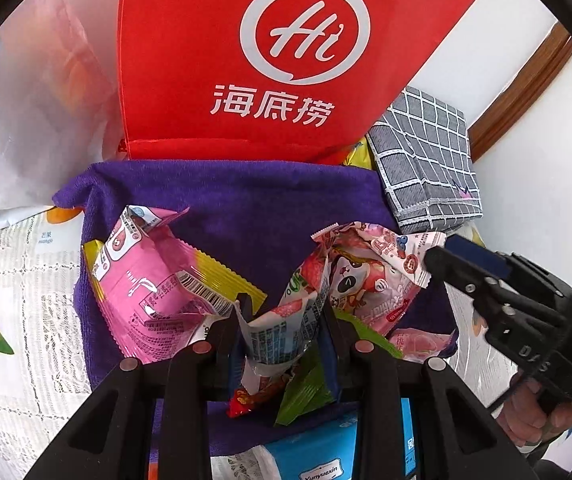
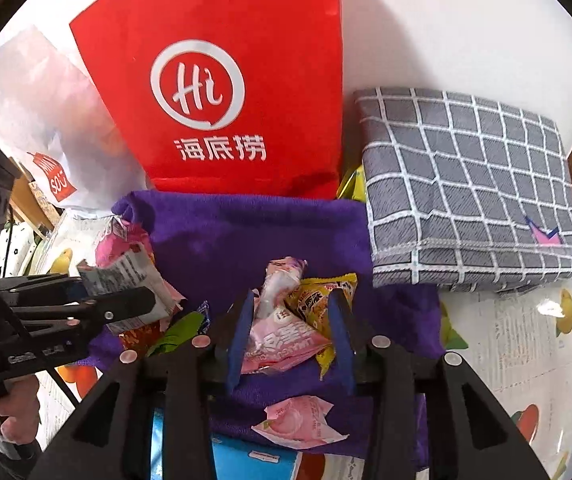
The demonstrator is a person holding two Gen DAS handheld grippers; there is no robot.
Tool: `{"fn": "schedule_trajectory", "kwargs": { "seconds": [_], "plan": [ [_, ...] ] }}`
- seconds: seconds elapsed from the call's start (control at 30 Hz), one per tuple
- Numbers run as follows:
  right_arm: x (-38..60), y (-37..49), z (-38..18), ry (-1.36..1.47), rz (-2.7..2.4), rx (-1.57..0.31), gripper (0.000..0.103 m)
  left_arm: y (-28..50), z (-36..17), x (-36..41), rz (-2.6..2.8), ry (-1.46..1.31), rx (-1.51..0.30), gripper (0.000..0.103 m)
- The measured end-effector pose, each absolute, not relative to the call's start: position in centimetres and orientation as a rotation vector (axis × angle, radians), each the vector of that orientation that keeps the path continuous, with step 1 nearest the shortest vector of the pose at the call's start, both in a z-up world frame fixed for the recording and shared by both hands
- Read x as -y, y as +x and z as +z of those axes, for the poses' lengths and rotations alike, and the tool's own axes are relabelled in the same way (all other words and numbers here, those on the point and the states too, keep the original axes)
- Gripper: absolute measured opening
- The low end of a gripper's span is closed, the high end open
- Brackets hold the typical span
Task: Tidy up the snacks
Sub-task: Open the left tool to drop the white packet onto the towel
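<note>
In the left wrist view my left gripper [image 1: 284, 308] is shut on a white and pink strawberry snack packet [image 1: 286, 328], held upright over the purple towel [image 1: 246, 208]. A pink packet [image 1: 154, 276] lies to its left and a cartoon-print packet [image 1: 365, 276] to its right. My right gripper [image 1: 443, 250] is at that packet's right corner. In the right wrist view my right gripper [image 2: 291, 304] stands open. A pink packet [image 2: 282, 340] and a yellow packet [image 2: 317, 300] lie between its blue-padded fingers [image 2: 242, 328]. The left gripper [image 2: 154, 300] shows at the left with its packet [image 2: 126, 280].
A red paper bag [image 2: 226, 80] stands behind the towel [image 2: 246, 232], with a white plastic bag [image 2: 46, 112] on its left and a folded grey checked cloth [image 2: 465, 184] on its right. A small peach packet [image 2: 299, 420] and a blue tissue pack [image 2: 246, 464] lie near me. A mango-print tablecloth [image 2: 517, 360] covers the table.
</note>
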State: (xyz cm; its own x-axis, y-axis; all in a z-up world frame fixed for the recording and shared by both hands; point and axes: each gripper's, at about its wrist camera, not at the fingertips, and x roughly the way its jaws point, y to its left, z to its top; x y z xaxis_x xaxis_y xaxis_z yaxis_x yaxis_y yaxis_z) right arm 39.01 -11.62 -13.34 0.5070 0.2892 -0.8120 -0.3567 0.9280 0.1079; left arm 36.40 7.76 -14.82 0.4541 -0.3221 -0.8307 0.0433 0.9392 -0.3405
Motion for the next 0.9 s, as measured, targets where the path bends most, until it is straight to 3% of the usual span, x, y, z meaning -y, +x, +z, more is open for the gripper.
{"fn": "schedule_trajectory", "kwargs": {
  "seconds": [0.73,0.9],
  "plan": [
    [12.7,38.8,-12.0,-0.010,0.386,-0.940,0.040,36.8,-16.0,-6.1,-0.234,-0.261,-1.127,0.033],
    [12.7,38.6,-11.7,-0.008,0.383,-0.933,0.040,36.6,-15.3,-6.0,-0.241,-0.259,-1.113,0.062]
  ]
}}
